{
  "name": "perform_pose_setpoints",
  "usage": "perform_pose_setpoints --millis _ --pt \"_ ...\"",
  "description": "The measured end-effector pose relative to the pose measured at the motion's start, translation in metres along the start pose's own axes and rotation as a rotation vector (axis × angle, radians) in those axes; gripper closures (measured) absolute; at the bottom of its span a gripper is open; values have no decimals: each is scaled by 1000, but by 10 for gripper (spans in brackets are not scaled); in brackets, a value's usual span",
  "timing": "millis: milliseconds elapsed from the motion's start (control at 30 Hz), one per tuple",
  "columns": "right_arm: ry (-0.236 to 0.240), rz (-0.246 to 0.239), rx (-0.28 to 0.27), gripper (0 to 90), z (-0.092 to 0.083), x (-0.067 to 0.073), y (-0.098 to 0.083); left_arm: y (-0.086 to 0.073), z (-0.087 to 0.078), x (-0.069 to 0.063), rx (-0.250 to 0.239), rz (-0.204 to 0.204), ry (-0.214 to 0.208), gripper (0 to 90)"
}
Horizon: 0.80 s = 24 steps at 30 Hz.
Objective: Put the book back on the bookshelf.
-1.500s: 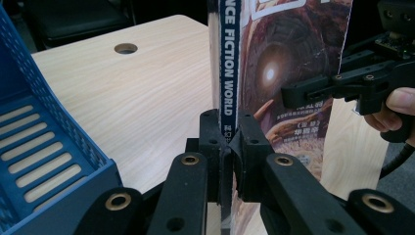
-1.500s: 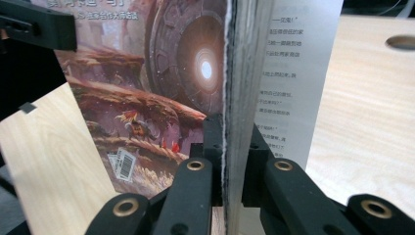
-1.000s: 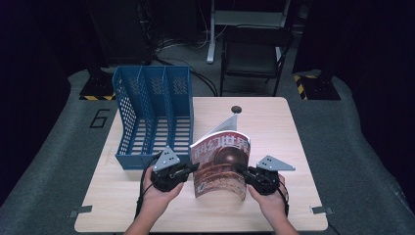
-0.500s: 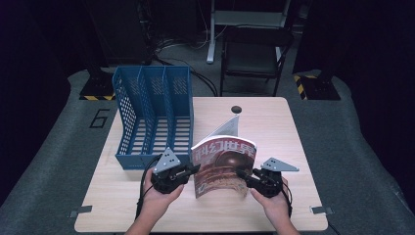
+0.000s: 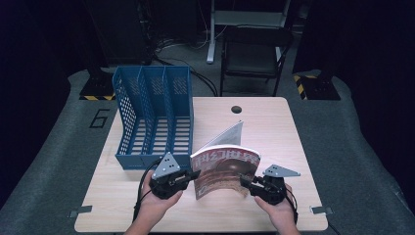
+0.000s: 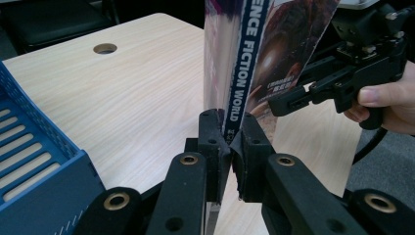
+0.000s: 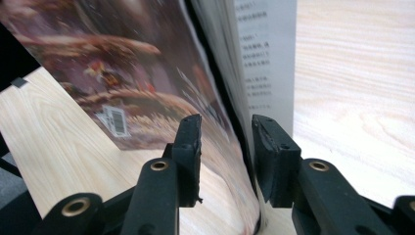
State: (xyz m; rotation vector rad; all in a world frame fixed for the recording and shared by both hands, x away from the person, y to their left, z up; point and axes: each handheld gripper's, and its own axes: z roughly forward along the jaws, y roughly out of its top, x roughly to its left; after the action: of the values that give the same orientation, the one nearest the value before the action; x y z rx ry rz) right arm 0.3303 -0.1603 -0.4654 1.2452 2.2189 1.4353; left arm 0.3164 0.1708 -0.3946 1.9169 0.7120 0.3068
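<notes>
A thin paper magazine with a reddish-brown cover point(image 5: 226, 171) is being held standing up on the pale wooden table point(image 5: 274, 122), just beside the front right corner of the blue plastic file rack with three slots point(image 5: 154, 115). The spine of the magazine is pinched tight between the fingers point(image 6: 215, 137) of the left gripper point(image 5: 172, 178). The fingers point(image 7: 188, 147) of the right gripper point(image 5: 262, 186) have just been spreading, and the loose page edges of the magazine sit between them without being squeezed. One grey page is fanned out toward the back of the table.

So far the magazine has been lifted upright and is gripped by its spine. It has not yet been put into the rack, and all three slots look empty. It is judged that carrying the magazine over and sliding it into a slot is left to be done.
</notes>
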Motion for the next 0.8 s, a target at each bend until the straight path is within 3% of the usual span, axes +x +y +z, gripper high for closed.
perform_pose_setpoints --millis 133,233,467,800 --pt "-10 5 9 668 0 -1 -3 0 0 -1 8 -13 -21 814" --pt "-12 18 4 682 -1 0 -5 2 -1 -2 19 6 -23 809" --pt "-14 35 -4 678 -7 -3 -7 2 -2 -5 28 5 -48 783" --pt "-22 35 -12 675 -6 -4 -8 11 8 -3 8 -16 -63 627"
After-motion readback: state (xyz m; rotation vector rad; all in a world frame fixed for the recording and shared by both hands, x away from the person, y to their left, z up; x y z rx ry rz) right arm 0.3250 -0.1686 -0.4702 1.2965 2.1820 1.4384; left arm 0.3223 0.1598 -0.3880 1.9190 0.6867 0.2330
